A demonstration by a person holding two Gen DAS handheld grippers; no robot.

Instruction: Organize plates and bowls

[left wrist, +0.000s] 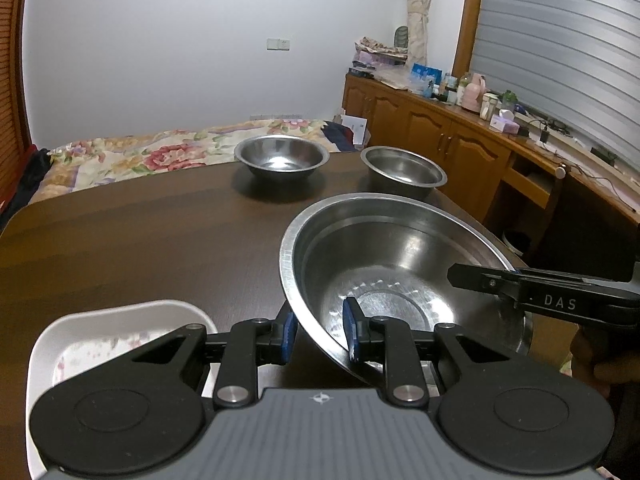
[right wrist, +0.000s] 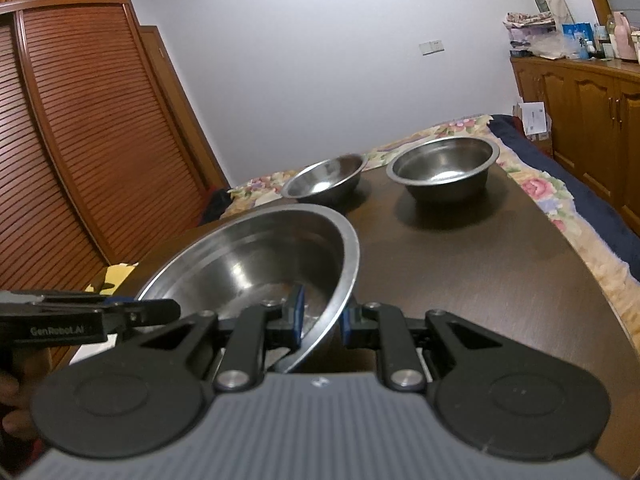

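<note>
Steel fills the near view: the large bowl point(left wrist: 400, 280) hangs tilted above the dark worktop point(left wrist: 140, 240), its rim pinched on two sides. The left gripper point(left wrist: 318, 332) has its jaws closed on the near-left rim, and the right gripper point(right wrist: 320, 320) has its jaws clamped on the opposite rim (each reaches in from the other's side view). A white dish point(left wrist: 120, 336) sits at the near-left corner. Farther off, two smaller steel bowls point(left wrist: 281, 156) point(left wrist: 403, 172) stand apart by the far edge, bare worktop between. Beyond lies a floral bed point(left wrist: 160, 152).
</note>
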